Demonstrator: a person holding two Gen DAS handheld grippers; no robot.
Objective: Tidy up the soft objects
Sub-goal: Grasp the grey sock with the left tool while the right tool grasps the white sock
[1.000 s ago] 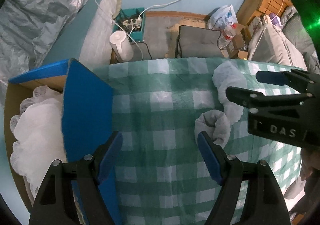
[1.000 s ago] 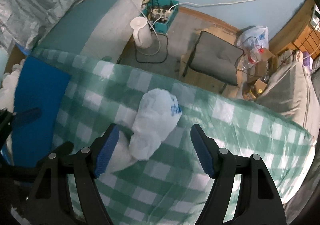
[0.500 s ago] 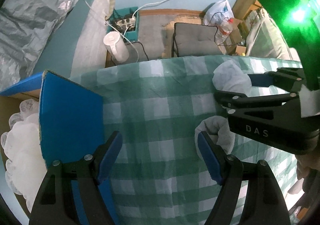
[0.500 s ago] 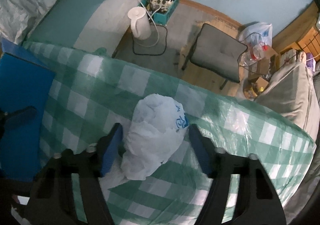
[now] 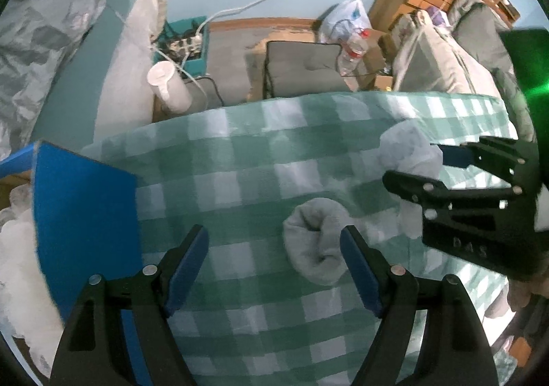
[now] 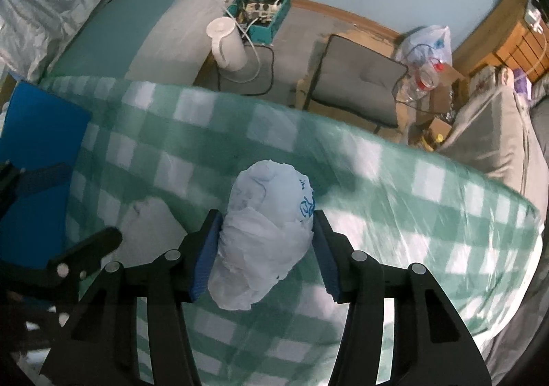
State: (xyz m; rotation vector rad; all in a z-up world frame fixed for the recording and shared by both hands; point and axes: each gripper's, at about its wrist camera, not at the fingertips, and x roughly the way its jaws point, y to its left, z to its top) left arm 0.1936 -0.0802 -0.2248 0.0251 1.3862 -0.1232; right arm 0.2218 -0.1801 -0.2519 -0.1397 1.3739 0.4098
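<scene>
A crumpled white plastic bag (image 6: 267, 231) with blue print lies on the green checked tablecloth (image 6: 429, 214). My right gripper (image 6: 266, 242) points down over it, its jaws closing, and both blue pads touch the bag's sides. The same gripper (image 5: 417, 164) shows at the right of the left wrist view, around the bag (image 5: 408, 149). A rolled grey sock (image 5: 315, 242) lies between the jaws of my open left gripper (image 5: 274, 238), against the right pad and apart from the left one. The sock (image 6: 151, 224) sits just left of the bag.
A cardboard box with a raised blue flap (image 5: 85, 214) stands at the table's left, with white fluffy fabric (image 5: 17, 266) inside. Beyond the far table edge are a white kettle (image 5: 168, 84), a grey cushioned chair (image 5: 302, 67) and cables on the floor.
The right gripper has come down over the plastic bag and narrowed until its pads meet the bag. The left gripper has shifted right, so the sock now lies between its jaws.
</scene>
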